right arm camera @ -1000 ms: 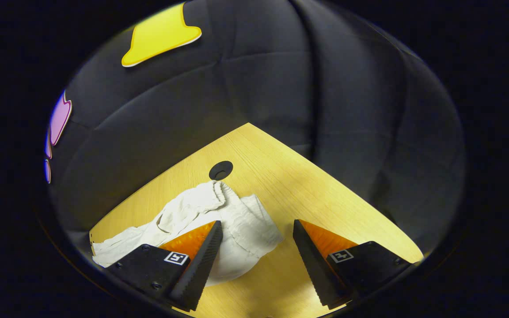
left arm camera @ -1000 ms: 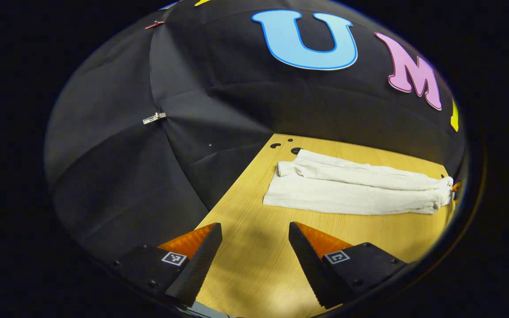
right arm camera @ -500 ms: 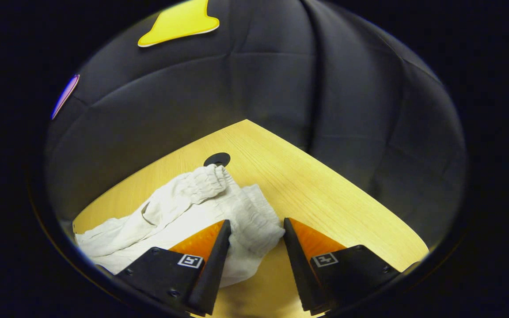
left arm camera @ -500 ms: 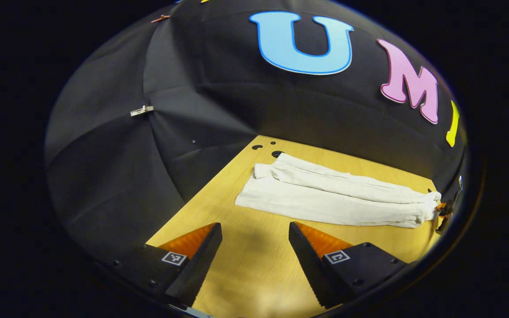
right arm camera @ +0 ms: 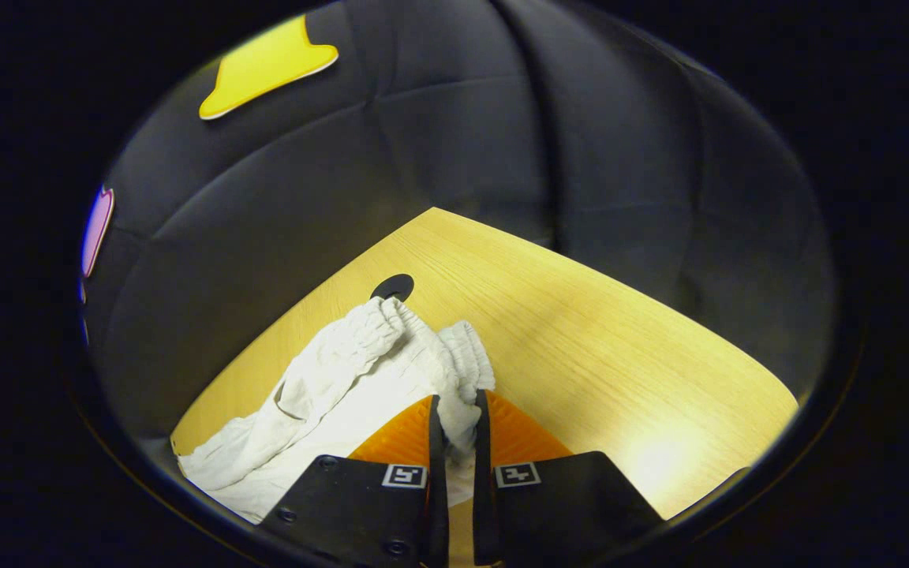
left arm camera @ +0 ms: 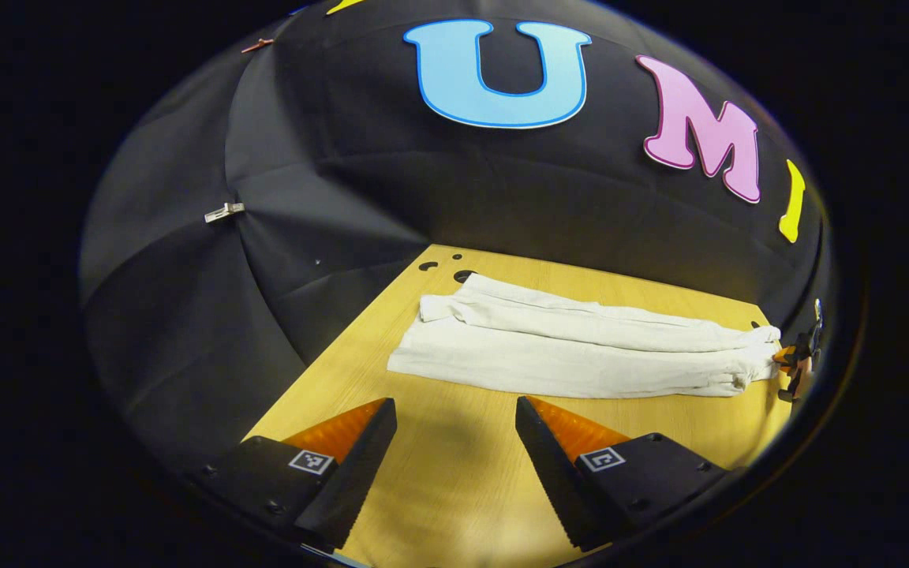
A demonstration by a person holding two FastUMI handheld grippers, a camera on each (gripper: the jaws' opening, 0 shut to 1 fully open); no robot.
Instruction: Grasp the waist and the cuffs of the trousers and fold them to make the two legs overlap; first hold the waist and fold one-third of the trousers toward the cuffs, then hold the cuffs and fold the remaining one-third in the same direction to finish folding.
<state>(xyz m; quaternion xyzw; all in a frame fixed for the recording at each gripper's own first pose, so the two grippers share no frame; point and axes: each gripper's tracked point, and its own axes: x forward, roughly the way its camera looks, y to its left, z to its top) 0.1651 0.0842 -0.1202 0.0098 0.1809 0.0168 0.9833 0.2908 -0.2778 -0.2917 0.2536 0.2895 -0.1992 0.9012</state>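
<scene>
Trousers (right arm camera: 328, 394) legs cut off at lower-left edge.

The trousers (left arm camera: 581, 351) are off-white, a plain cream cloth without any print, and in the right gripper view the gathered waist (right arm camera: 423, 355) has the same pale cream colour with light grey shadows in its folds. The table (left arm camera: 454, 489) is yellow-brown wood with a fine straight grain, it carries a bright pale patch of light in the right gripper view, and a round black hole (right arm camera: 392, 287) sits in it just behind the waist. The booth wall (left arm camera: 289, 221) is black cloth, and a small white clip (left arm camera: 223, 211) is on it.
</scene>
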